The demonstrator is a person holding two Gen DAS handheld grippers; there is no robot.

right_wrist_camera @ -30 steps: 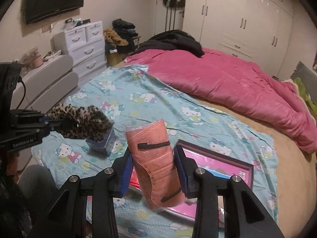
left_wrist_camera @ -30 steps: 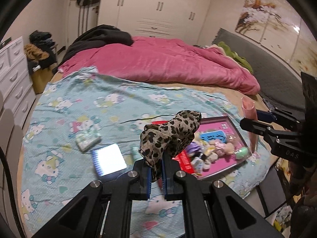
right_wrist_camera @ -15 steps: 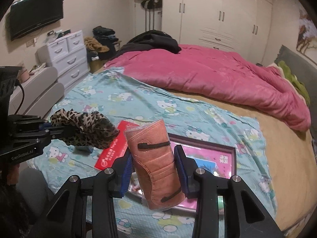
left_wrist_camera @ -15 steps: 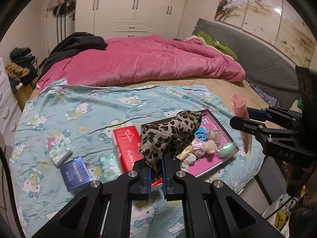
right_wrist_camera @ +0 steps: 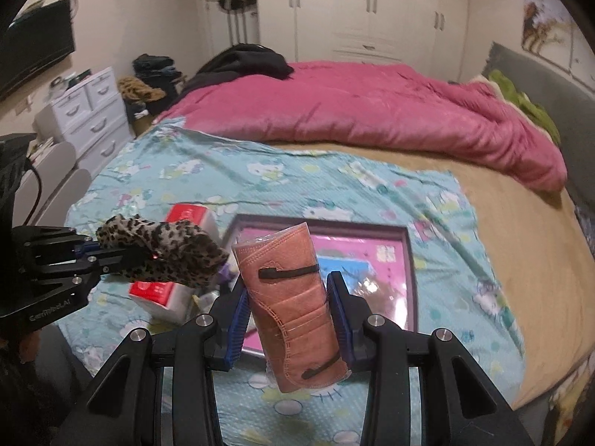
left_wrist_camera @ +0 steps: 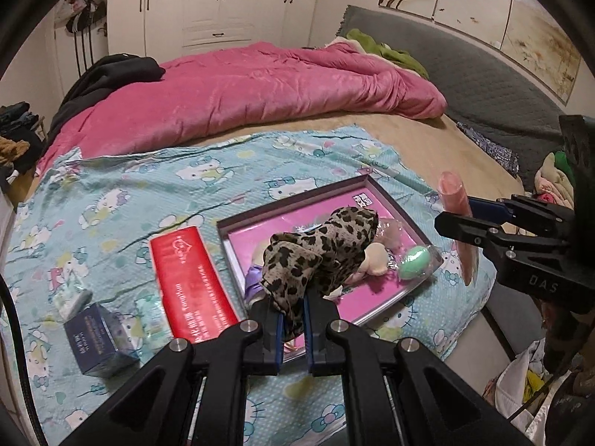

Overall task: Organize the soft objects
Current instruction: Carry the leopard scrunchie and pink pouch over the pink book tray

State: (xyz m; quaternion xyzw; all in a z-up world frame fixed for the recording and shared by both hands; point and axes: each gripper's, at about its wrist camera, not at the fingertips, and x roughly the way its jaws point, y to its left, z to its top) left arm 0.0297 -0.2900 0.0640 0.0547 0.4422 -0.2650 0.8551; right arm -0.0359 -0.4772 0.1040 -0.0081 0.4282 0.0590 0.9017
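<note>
My left gripper (left_wrist_camera: 292,319) is shut on a leopard-print cloth (left_wrist_camera: 319,252), which hangs just above a pink tray with a dark frame (left_wrist_camera: 297,200). The tray holds a beige plush toy (left_wrist_camera: 375,260), a green egg-shaped item (left_wrist_camera: 414,256) and other small soft things, partly hidden by the cloth. My right gripper (right_wrist_camera: 288,293) is shut on a salmon-pink pack of face masks (right_wrist_camera: 286,319), held upright over the tray's near edge (right_wrist_camera: 319,221). In the right wrist view the left gripper (right_wrist_camera: 93,256) and its cloth (right_wrist_camera: 167,249) are at the left.
A red box (left_wrist_camera: 193,278), a dark blue box (left_wrist_camera: 100,338) and small tissue packs (left_wrist_camera: 70,297) lie on the cartoon-cat sheet left of the tray. A pink duvet (left_wrist_camera: 260,89) covers the far bed. White drawers (right_wrist_camera: 93,111) stand to the left.
Both grippers have travelled sideways across the bed and a little down, each keeping its load. The tray, earlier off to the right, now lies under the leopard cloth and the mask pack.
</note>
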